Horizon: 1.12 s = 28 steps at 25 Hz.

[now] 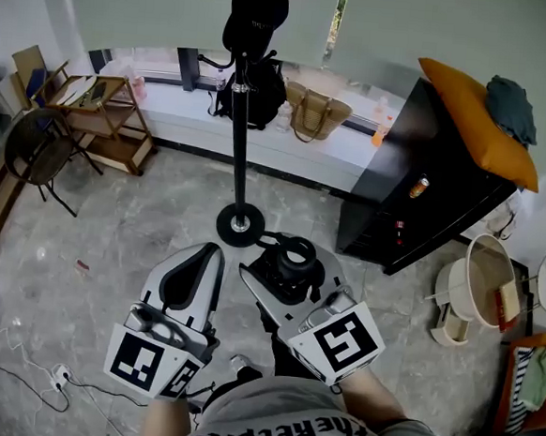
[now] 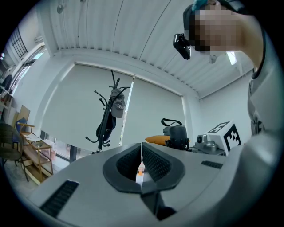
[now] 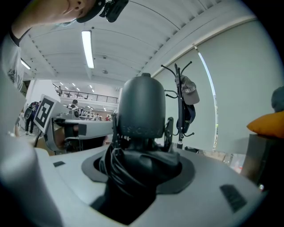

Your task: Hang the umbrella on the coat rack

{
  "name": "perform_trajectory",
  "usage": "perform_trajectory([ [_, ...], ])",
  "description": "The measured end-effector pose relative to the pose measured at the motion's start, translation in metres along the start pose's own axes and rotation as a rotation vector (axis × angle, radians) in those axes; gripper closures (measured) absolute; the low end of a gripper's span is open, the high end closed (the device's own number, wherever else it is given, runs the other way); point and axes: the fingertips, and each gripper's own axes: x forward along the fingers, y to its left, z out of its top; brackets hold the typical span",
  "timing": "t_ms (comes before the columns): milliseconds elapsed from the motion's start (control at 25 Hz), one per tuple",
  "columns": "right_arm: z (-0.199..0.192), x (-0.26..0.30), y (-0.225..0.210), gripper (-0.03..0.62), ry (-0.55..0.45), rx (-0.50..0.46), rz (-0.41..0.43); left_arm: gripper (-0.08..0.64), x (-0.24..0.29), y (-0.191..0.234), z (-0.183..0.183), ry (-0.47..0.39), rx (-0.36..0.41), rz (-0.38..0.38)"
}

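My right gripper (image 1: 282, 277) is shut on a folded black umbrella (image 3: 141, 146), whose rounded handle (image 3: 143, 106) stands up between the jaws; its wrist strap loop (image 1: 296, 253) shows in the head view. My left gripper (image 1: 194, 270) is beside it, shut with nothing between its pads (image 2: 153, 162). The black coat rack (image 1: 241, 106) stands straight ahead on a round base (image 1: 240, 226), a short way beyond both grippers. In the gripper views the rack (image 2: 108, 116) (image 3: 181, 106) carries a grey cap (image 2: 118, 105) and a dark bag on its hooks.
A black cabinet (image 1: 426, 182) with an orange cushion (image 1: 479, 116) stands to the right. A wooden trolley (image 1: 102, 119) and a dark chair (image 1: 35, 151) are at the left. Bags (image 1: 314, 112) sit on the window ledge behind the rack. White cables (image 1: 44, 378) lie on the floor.
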Motion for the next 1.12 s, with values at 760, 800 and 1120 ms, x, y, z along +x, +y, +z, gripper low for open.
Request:
perform_trajectory([
  [760,0.002,0.050,-0.111,0.334,-0.015,-0.013,0.099,0.543,0.118,0.025,-0.003,-0.014,0.030,0.096],
  [800,0.002,0.051,-0.116,0.334,-0.017,-0.014,0.104,0.543,0.123,0.026,-0.003,-0.015,0.029,0.103],
  [1120,-0.005,0.058,-0.154,0.334,-0.014,-0.015,0.151,0.543,0.157,0.027,-0.010,-0.020,0.021,0.164],
])
